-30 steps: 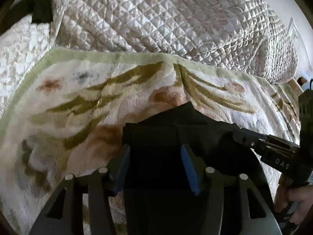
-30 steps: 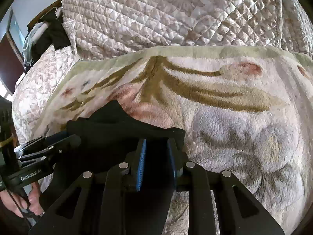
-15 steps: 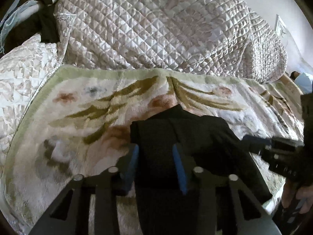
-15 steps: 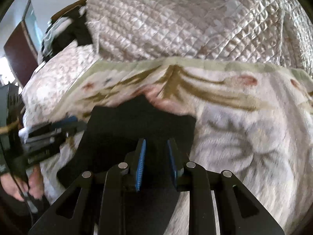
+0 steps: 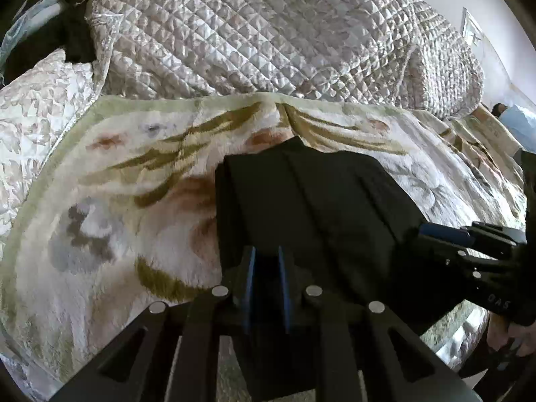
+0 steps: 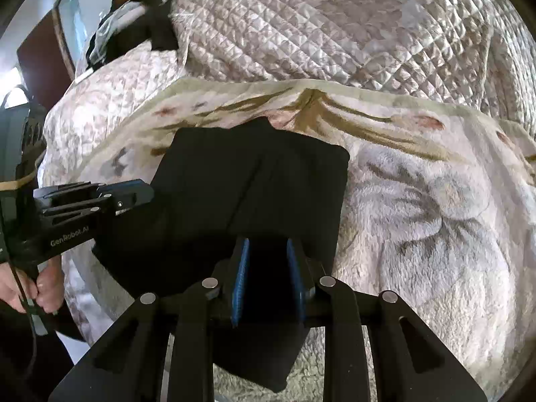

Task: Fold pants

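Observation:
Black pants lie folded flat on a floral fleece blanket; their near edge is lifted off it. My left gripper is closing its jaws on that near edge, and black cloth fills the narrow gap between its blue pads. The right wrist view shows the same pants, with my right gripper shut on their near edge further to the right. Each gripper shows in the other's view: the right gripper at the pants' right side, the left gripper at their left side.
A bulky quilted cover is piled behind the blanket. Dark clothes lie at the far left by a pillow. A person's hands grip the gripper handles at the near bed edge. The fleece blanket spreads wide to the right of the pants.
The left jaws have narrowed from wide apart onto the cloth. Both grippers have drawn back toward the near bed edge, and the pants' front edge has come with them.

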Tool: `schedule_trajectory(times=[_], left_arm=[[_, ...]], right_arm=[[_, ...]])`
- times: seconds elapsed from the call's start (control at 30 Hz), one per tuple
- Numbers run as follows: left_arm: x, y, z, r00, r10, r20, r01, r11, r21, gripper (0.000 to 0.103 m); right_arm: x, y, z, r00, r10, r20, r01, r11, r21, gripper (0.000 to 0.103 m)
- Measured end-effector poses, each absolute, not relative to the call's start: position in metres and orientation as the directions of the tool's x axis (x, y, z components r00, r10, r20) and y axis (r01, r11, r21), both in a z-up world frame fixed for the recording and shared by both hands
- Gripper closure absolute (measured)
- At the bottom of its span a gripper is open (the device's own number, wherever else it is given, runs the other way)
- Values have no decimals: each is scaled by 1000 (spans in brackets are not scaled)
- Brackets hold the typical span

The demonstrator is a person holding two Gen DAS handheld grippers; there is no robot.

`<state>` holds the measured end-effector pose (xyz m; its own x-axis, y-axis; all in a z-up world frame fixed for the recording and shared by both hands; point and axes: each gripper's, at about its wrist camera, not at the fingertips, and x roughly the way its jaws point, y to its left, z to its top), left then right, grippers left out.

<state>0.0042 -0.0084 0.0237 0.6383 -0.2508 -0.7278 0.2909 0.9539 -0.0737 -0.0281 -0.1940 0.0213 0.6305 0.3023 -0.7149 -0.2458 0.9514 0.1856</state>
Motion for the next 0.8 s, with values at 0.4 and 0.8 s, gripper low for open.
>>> schedule_trajectory(times=[0.4, 0.8], left_arm=[[14, -16, 38, 667, -194, -719, 240, 970, -38, 85], [19, -8, 29, 653, -176, -737, 223, 974, -35, 75]], right_arm=[[-22, -197, 29, 664, 289, -690, -212, 957, 197, 79], [-18, -212, 31, 669, 281, -688, -169, 959, 227, 79]])
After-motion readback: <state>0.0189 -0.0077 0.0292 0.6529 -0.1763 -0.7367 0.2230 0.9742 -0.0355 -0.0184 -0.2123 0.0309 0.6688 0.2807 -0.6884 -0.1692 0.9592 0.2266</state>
